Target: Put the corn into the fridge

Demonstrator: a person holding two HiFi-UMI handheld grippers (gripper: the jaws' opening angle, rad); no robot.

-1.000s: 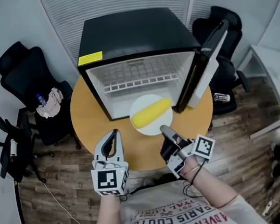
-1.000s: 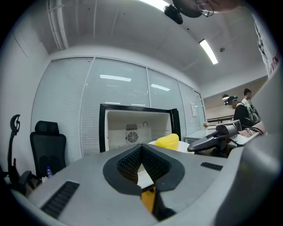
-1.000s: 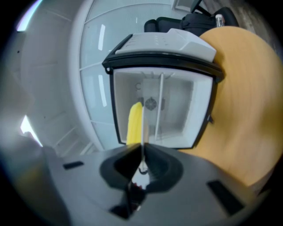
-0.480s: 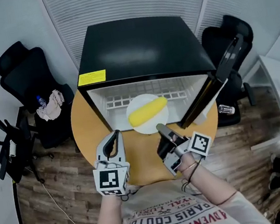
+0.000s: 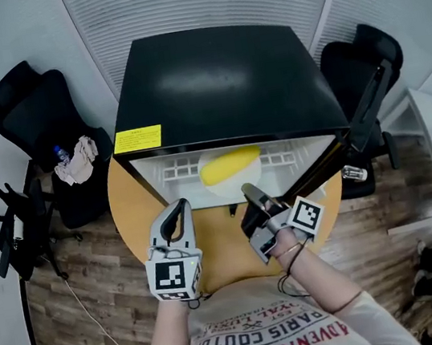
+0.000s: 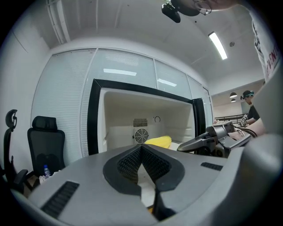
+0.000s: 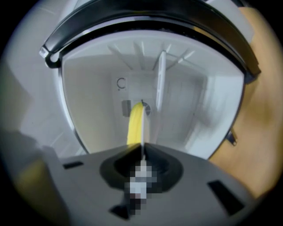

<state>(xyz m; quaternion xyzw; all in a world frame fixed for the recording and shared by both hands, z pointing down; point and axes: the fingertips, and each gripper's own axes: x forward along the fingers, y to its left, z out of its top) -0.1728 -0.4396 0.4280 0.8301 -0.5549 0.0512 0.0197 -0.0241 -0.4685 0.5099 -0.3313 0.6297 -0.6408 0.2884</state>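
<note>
A yellow corn cob (image 5: 229, 165) lies on a white plate (image 5: 238, 180) just inside the open black fridge (image 5: 217, 78). My right gripper (image 5: 248, 193) is shut on the plate's near rim and holds it level. In the right gripper view the plate (image 7: 143, 130) shows edge-on as a thin white line, with the corn (image 7: 134, 123) beside it and the fridge's white back wall behind. My left gripper (image 5: 179, 207) hovers over the table to the plate's left, shut and empty. Its closed jaws (image 6: 141, 149) face the fridge opening, and the corn (image 6: 159, 141) is visible beyond them.
The fridge stands on a round wooden table (image 5: 210, 237) with its door (image 5: 365, 115) swung open to the right. A wire shelf (image 5: 179, 169) sits inside. Black office chairs stand at the left (image 5: 31, 107) and at the right (image 5: 359, 51). The left chair holds a cloth and a bottle (image 5: 74, 159).
Both grippers have moved forward toward the fridge. The plate with the corn went from the table in front of the opening to inside the fridge, under its top edge.
</note>
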